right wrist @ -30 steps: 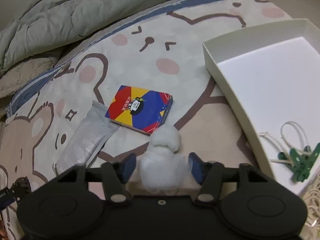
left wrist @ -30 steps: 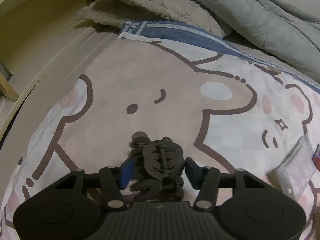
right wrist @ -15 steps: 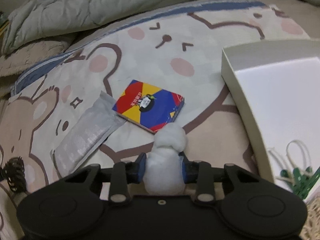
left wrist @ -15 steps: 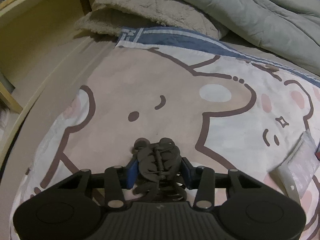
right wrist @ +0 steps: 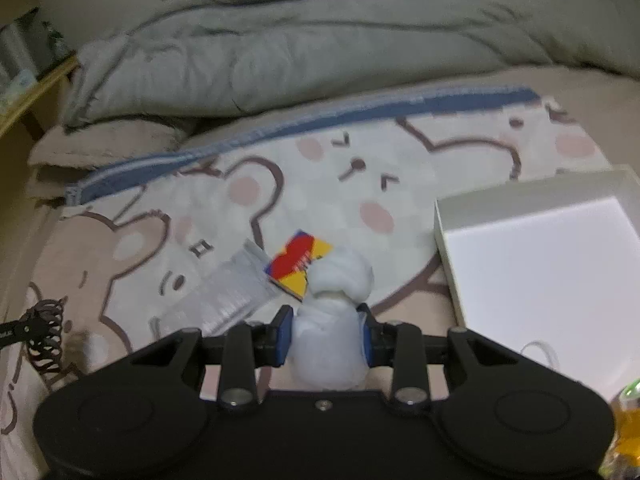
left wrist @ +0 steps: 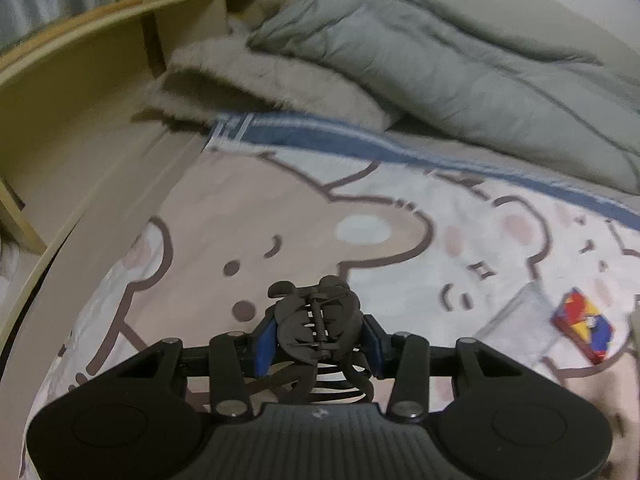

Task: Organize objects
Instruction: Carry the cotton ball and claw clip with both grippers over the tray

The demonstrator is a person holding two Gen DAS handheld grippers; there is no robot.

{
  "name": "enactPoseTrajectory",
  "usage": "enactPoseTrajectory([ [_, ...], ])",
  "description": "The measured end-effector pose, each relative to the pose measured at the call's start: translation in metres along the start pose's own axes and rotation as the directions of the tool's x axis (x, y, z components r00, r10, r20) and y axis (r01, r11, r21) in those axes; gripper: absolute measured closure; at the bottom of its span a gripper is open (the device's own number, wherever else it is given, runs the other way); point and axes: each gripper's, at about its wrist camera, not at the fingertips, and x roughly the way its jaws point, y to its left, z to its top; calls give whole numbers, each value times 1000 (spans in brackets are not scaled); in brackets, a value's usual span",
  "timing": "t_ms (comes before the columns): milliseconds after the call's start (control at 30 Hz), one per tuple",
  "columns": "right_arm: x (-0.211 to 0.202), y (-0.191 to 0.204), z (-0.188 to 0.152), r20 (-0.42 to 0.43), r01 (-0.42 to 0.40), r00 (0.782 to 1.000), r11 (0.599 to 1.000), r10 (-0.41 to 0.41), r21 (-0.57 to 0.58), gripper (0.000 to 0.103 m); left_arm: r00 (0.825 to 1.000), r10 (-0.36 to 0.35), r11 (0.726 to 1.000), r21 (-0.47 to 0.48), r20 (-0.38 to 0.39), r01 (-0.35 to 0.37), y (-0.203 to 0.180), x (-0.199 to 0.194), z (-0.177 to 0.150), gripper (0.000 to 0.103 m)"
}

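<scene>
Two grabs going at once here. Our left gripper point(left wrist: 319, 338) has its blue-padded fingers point(left wrist: 265, 340) clamped on the sides of a black hair clip point(left wrist: 316, 322), which sits right between them, clear of the bear-print blanket point(left wrist: 248, 216) on the bed; those jaws have just been closing onto it. Our right gripper point(right wrist: 325, 336) is squeezed shut on a white cotton wad point(right wrist: 334, 312), pinched in the middle so its top bulges out past the fingertips.

Just beyond the right fingers lie a colourful little box point(right wrist: 294, 266) and, touching its left edge, a clear plastic packet point(right wrist: 230, 294). Off to the right of the fingers is the white box point(right wrist: 448, 248), its near corner holding a bit of string; we can't make out more in there. Farther ahead, a grey duvet point(right wrist: 320, 48) is bunched along the blanket's edge.
</scene>
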Motion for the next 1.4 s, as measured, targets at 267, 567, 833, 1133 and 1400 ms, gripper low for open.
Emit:
enactPoseTrajectory([
  [267,-36,5,1,57,-20,998,993,27,-112,68,996,-89,994,66,18,88,-39,-37,-7,57],
  [567,-60,8,-6,84,8,996,970,13,-243,68,983,-181,977,119,38,175,-79,-66,-18,57],
  [833,-69,4,-10,80,4,997,961,19,-276,68,979,-203,973,116,30,199,-103,-71,-28,57],
  [1133,-82,-16,-11,94,5,995,944,27,-330,68,970,-237,963,143,51,227,-132,-80,-26,57],
  [1400,-96,-73,-5,110,52,994,947,-18,-316,68,941,-335,928,186,39,323,-194,-87,-33,57],
])
